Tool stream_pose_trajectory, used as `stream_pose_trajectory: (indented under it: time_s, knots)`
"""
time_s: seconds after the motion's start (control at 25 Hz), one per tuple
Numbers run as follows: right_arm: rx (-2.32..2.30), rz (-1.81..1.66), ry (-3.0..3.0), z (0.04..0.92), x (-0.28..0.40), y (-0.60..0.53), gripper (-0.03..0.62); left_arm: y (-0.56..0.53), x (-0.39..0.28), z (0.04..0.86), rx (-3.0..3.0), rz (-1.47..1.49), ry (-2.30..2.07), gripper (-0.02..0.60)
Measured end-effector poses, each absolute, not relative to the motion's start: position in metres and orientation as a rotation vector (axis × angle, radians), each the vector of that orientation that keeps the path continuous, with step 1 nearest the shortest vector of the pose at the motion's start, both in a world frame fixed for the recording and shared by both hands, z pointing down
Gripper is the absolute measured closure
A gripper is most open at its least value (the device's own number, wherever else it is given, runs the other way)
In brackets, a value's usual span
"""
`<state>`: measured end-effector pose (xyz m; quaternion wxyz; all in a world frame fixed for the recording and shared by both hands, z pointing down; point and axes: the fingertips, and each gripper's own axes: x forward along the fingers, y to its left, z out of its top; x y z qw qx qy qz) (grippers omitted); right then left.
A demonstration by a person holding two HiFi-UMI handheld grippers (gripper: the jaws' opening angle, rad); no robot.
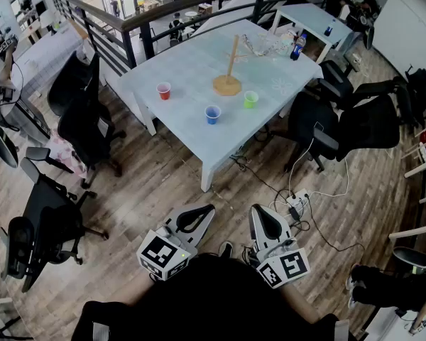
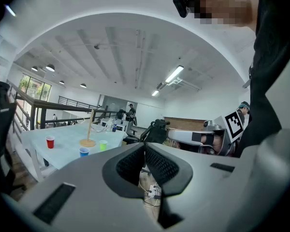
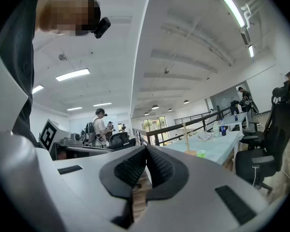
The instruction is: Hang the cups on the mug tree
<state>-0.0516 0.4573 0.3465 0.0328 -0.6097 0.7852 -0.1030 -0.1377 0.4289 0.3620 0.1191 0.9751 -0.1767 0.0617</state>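
A wooden mug tree (image 1: pixel 229 68) stands on the pale table (image 1: pixel 192 112), far from me. Around it sit a red cup (image 1: pixel 163 90), a blue cup (image 1: pixel 212 114) and a green cup (image 1: pixel 250 99). My left gripper (image 1: pixel 201 214) and right gripper (image 1: pixel 260 217) are held close to my body over the wooden floor, well short of the table, both shut with nothing in them. The left gripper view shows the mug tree (image 2: pixel 89 129) and the red cup (image 2: pixel 50 141), blue cup (image 2: pixel 84 152) and green cup (image 2: pixel 103 145) small at the left. In the right gripper view the mug tree (image 3: pixel 185 138) and green cup (image 3: pixel 200 153) appear.
Black office chairs (image 1: pixel 78 119) stand left of the table and others (image 1: pixel 355 123) to its right. A power strip with cables (image 1: pixel 297 203) lies on the floor ahead of my right gripper. A bottle (image 1: pixel 297 46) and clutter sit at the table's far end. A railing (image 1: pixel 199 9) runs behind.
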Motion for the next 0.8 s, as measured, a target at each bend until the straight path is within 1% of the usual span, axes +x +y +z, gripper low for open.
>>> stream_pose_trajectory:
  time_s: [0.32, 0.8]
  knots:
    - [-1.857, -0.319, 2.447, 0.350, -0.024, 0.456, 0.566, 0.425, -0.109, 0.366, 2.840, 0.186, -0.556, 0.560]
    - [-1.794, -0.344, 2.440, 0.355, 0.067, 0.473, 0.565, 0.446, -0.026, 0.368, 2.827, 0.200, -0.647, 0.560]
